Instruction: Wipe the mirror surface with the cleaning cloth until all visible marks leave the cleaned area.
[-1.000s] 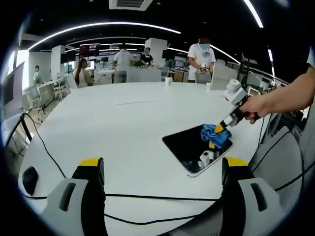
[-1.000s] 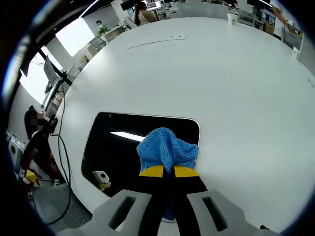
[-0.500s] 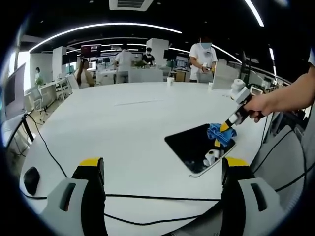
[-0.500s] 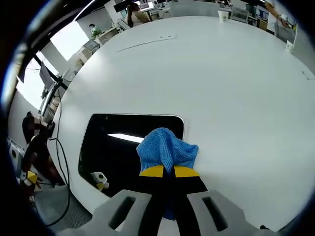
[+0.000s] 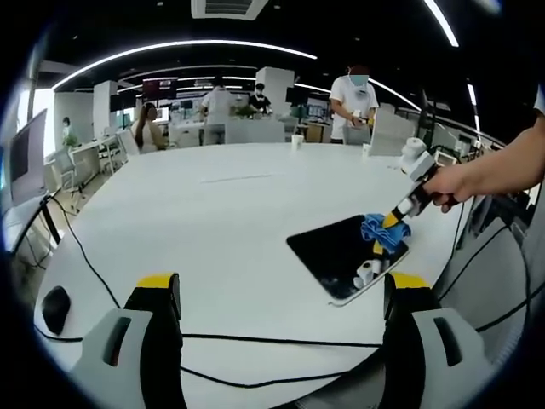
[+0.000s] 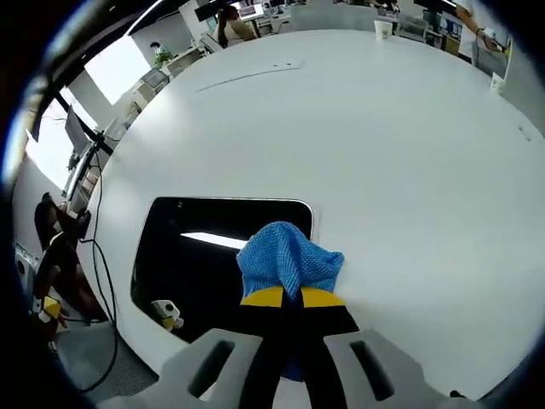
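Observation:
A dark rectangular mirror (image 5: 341,252) (image 6: 196,264) with rounded corners lies flat on the white table (image 5: 213,221). My right gripper (image 6: 285,298) is shut on a blue cleaning cloth (image 6: 288,260) (image 5: 381,231), which rests on the mirror's far right corner. In the left gripper view that gripper (image 5: 393,219) comes in from the right, held by a person's hand (image 5: 451,183). My left gripper (image 5: 281,294) stands open over the table's near edge, well apart from the mirror, with nothing between its fingers. The mirror reflects ceiling lights and the gripper.
A black cable (image 5: 255,342) runs along the table's near edge, and a dark mouse-like object (image 5: 53,311) lies at the left. Paper cups (image 5: 295,141) stand at the table's far side. Several people stand or sit beyond the table. A white strip (image 6: 255,72) lies mid-table.
The right gripper has slid the cloth a little toward the mirror's far right edge. The left gripper stays still and open.

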The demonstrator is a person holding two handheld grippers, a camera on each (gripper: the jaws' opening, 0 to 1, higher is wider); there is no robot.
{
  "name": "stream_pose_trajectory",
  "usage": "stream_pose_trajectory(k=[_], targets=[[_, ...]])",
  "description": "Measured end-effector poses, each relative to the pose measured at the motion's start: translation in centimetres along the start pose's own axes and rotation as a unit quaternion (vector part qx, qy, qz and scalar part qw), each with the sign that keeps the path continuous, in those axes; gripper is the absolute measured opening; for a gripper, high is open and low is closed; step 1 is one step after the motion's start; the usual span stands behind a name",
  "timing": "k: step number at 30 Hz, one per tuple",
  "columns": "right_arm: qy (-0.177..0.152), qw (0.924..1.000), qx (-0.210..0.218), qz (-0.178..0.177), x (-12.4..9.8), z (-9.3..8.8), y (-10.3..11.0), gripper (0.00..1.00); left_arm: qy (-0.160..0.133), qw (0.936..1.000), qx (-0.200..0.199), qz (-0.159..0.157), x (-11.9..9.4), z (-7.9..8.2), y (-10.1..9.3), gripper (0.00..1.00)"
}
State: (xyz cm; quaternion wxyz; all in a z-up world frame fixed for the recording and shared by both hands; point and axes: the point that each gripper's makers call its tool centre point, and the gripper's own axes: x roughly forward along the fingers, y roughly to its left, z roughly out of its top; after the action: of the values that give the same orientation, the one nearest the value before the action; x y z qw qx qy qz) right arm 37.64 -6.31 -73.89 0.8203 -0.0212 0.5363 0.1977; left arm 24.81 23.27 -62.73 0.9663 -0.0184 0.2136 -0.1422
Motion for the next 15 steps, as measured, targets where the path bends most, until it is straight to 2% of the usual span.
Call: stream_pose_trajectory(k=[4,15], targets=[[0.0,1.0,-0.007,-0.004,-0.13,-0.09,0.13,0.0,0.0,1.0,-0.002,0.003,-0.01,-0.01,0.05,0.99],[-0.012,0.9997,0.018,-0.009,-0.24,-0.12,0.08,0.0,0.01,0.9999,0.005,-0.006,0.1,-0.34,-0.63,0.99]])
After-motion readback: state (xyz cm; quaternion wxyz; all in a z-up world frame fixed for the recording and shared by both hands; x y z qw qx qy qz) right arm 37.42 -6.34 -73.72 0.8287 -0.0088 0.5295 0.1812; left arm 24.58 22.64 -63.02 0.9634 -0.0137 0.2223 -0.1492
